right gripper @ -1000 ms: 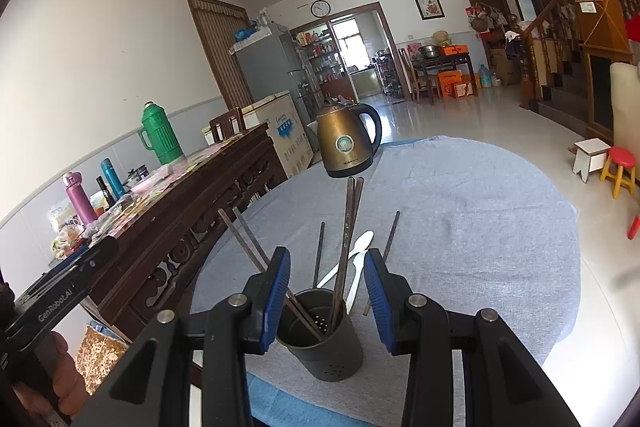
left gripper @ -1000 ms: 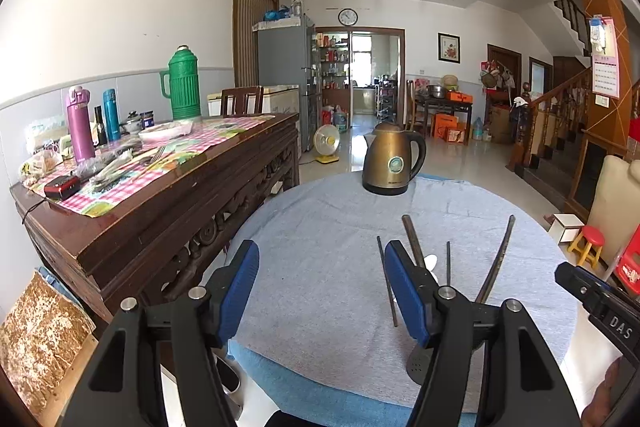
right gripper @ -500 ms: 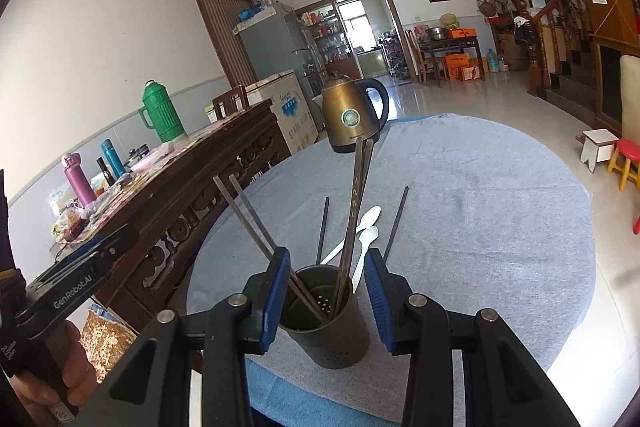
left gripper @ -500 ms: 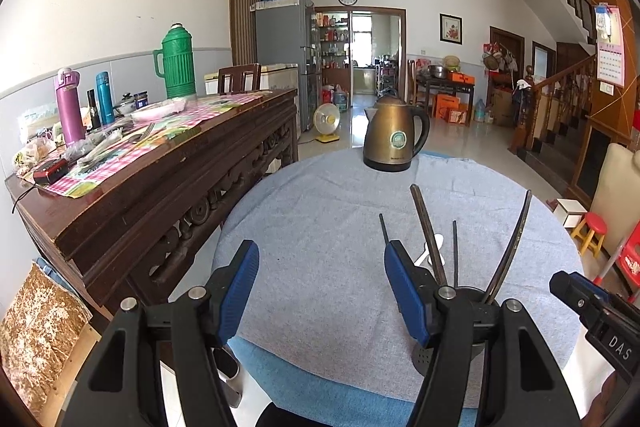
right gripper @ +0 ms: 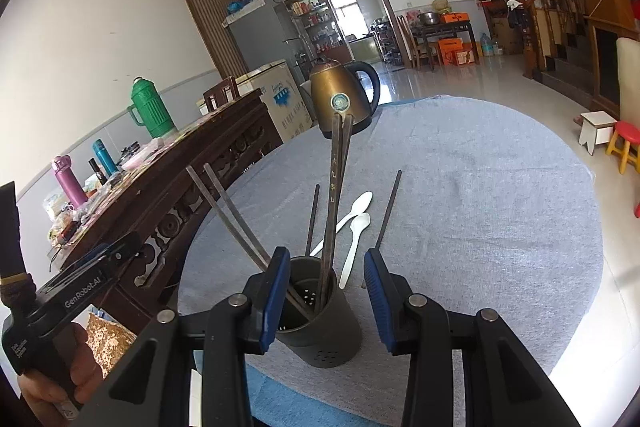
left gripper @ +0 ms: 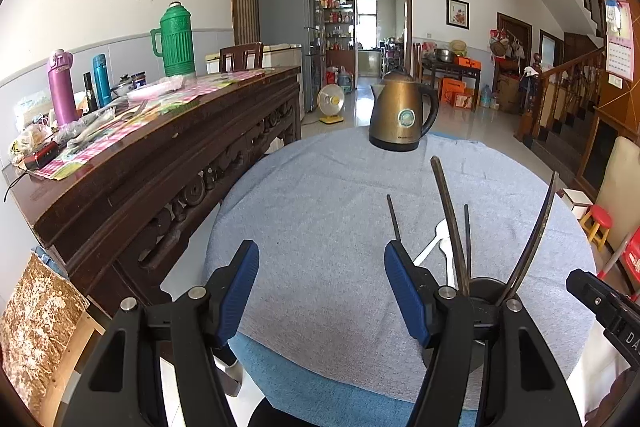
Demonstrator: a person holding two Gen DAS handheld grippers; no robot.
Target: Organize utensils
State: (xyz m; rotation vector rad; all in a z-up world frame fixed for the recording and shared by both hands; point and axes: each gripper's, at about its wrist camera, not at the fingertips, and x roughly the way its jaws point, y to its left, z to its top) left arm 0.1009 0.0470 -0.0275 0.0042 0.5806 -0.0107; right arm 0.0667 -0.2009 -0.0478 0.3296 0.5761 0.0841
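Left wrist view: we hold our left claw (left gripper: 318,291) wide and empty above the near edge of the round bench (left gripper: 320,211), which is covered in grey cloth. To its right a dark holder (left gripper: 486,285) shows only its rim behind the claw's right finger, with chopsticks (left gripper: 450,219) fanning up out of it. 2 more sticks and a white spoon (left gripper: 434,243) lie flat on the cloth just beyond. A bronze kettle (left gripper: 402,117) stands at the far side, well apart from the utensils.

Right wrist view: our right claw (right gripper: 327,291) is also wide and carries nothing, its blue pads flanking the holder (right gripper: 320,319) without clearly touching it. We count 4 chopsticks (right gripper: 334,187) standing in the holder, 2 leaning left and 2 near upright. Left on the cloth are 2 loose sticks, one (right gripper: 313,215) left of the upright pair and one (right gripper: 388,207) to the right, with 2 white spoons (right gripper: 354,231) between them.

By our reading the job is about half done: 4 pieces are stowed, and 4 remain to be picked up and dropped in the holder.
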